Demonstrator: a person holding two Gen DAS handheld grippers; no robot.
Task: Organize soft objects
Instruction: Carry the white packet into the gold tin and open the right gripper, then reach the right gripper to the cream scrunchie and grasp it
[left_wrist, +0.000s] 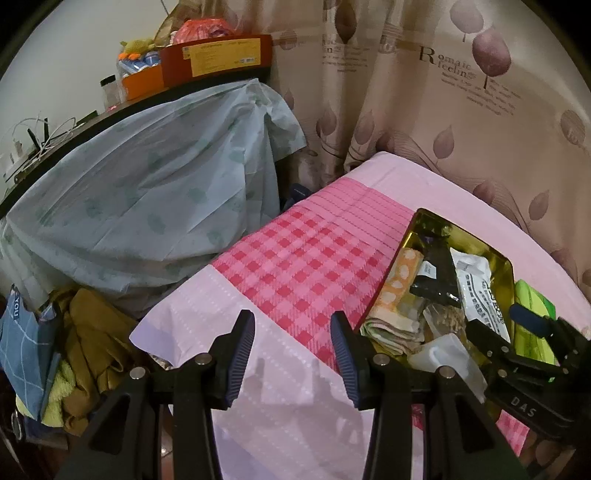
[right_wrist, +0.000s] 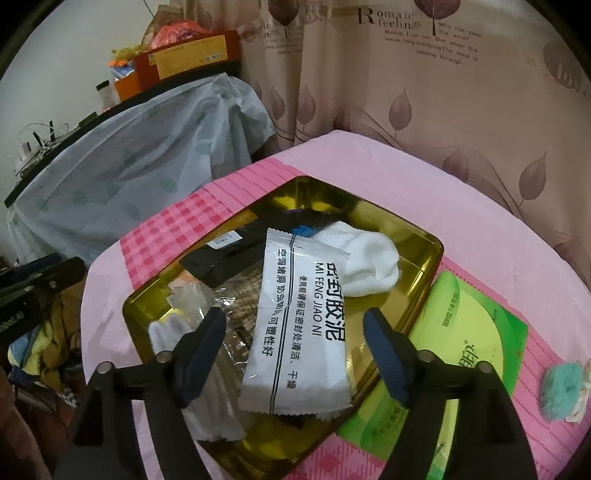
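Observation:
A gold tin tray (right_wrist: 434, 254) sits on the pink checked cloth (left_wrist: 295, 258). In it lie a white sachet with black print (right_wrist: 303, 332), a white sock (right_wrist: 365, 258), a black packet (right_wrist: 225, 258), a white glove (right_wrist: 162, 332) and a folded orange-and-green cloth (left_wrist: 395, 295). My right gripper (right_wrist: 295, 350) is open just above the sachet, holding nothing. My left gripper (left_wrist: 291, 350) is open and empty over the cloth, left of the tray (left_wrist: 413, 225). The right gripper also shows at the tray's near side in the left wrist view (left_wrist: 513, 332).
A green tissue pack (right_wrist: 472, 350) lies right of the tray, with a teal fluffy ball (right_wrist: 561, 391) beyond it. A pale blue sheet (left_wrist: 147, 192) drapes furniture on the left. A pile of clothes (left_wrist: 74, 350) lies below it. A patterned curtain (left_wrist: 443, 110) hangs behind.

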